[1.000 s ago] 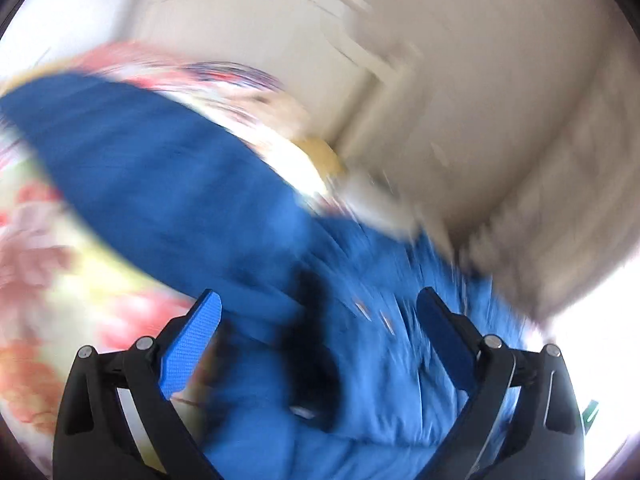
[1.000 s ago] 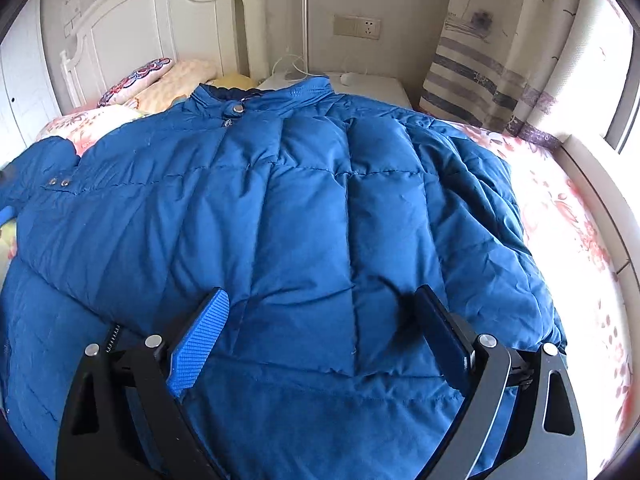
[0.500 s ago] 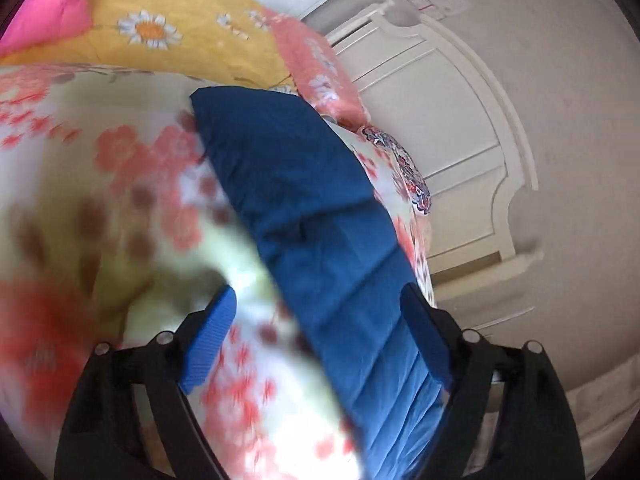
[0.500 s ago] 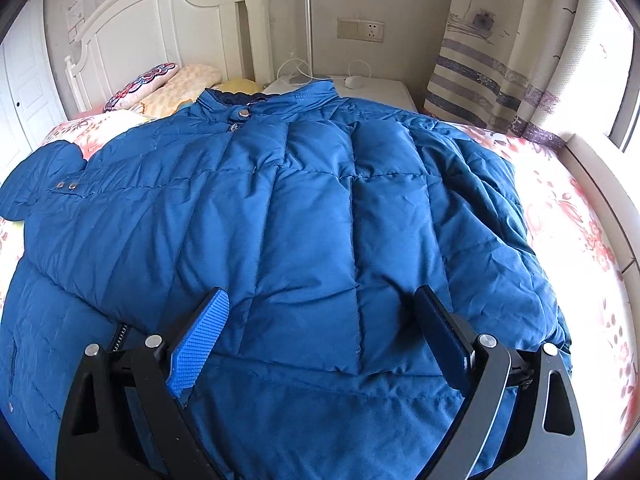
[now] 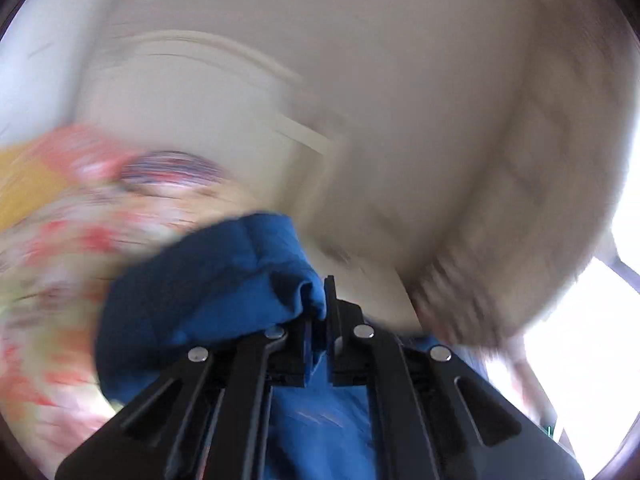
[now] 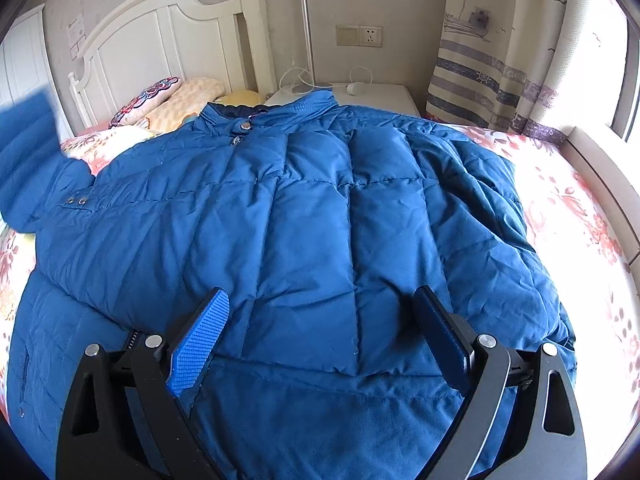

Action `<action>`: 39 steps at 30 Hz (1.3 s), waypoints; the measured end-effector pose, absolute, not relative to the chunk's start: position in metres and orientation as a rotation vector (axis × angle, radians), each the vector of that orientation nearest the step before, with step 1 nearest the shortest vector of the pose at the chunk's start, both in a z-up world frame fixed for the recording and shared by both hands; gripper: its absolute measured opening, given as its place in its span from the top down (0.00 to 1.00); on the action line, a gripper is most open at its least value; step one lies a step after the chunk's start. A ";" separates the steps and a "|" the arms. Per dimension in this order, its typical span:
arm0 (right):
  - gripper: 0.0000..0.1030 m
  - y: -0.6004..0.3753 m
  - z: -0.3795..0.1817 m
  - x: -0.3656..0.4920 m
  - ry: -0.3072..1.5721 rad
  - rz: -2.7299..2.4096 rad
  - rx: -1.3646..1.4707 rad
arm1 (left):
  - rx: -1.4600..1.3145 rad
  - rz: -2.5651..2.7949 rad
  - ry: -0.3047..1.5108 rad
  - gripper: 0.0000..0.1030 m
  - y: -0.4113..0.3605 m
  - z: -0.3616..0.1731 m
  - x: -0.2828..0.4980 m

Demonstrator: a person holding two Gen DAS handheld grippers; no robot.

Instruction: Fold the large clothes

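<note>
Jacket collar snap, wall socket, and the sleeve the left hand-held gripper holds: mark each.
collar snap (image 6: 245, 125), right wrist view, on the metal stud at the neck.
wall socket (image 6: 370, 36), right wrist view, on the outlet face.
sleeve (image 5: 224, 280), left wrist view, on the bunched blue fabric above the closed jaws.

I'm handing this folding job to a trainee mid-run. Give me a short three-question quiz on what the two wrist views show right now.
1. True or false: the left gripper is shut on blue fabric of the jacket.
2. Which describes the right gripper? A. shut on the collar; B. open above the jacket's lower front; C. shut on the sleeve.
3. Fill in: in the right wrist view, the lifted sleeve shows at the ____ edge of the picture.

Key: 1 true. 2 B. 3 left.
</note>
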State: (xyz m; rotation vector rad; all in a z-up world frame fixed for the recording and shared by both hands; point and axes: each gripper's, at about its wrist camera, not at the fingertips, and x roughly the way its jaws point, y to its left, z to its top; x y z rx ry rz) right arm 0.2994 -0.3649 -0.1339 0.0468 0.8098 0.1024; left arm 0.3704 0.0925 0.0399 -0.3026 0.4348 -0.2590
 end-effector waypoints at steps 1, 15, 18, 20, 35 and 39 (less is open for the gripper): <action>0.13 -0.368 -0.134 0.300 0.809 0.106 0.052 | -0.248 -0.319 0.476 0.93 0.058 0.031 0.373; 0.13 -0.376 -0.134 0.299 0.810 0.140 0.112 | -0.140 -0.514 0.746 0.28 -0.050 -0.062 0.363; 0.13 -0.376 -0.134 0.299 0.810 0.139 0.109 | -0.207 -0.374 0.580 0.13 -0.004 -0.041 0.317; 0.13 -0.376 -0.133 0.299 0.811 0.136 0.104 | -0.242 -0.215 0.571 0.14 0.025 -0.047 0.307; 0.13 -0.372 -0.132 0.297 0.804 0.122 0.077 | -0.163 0.121 0.874 0.19 0.069 -0.124 0.359; 0.24 -0.377 -0.111 0.269 0.648 -0.008 0.082 | -0.237 0.082 0.891 0.16 0.081 -0.129 0.360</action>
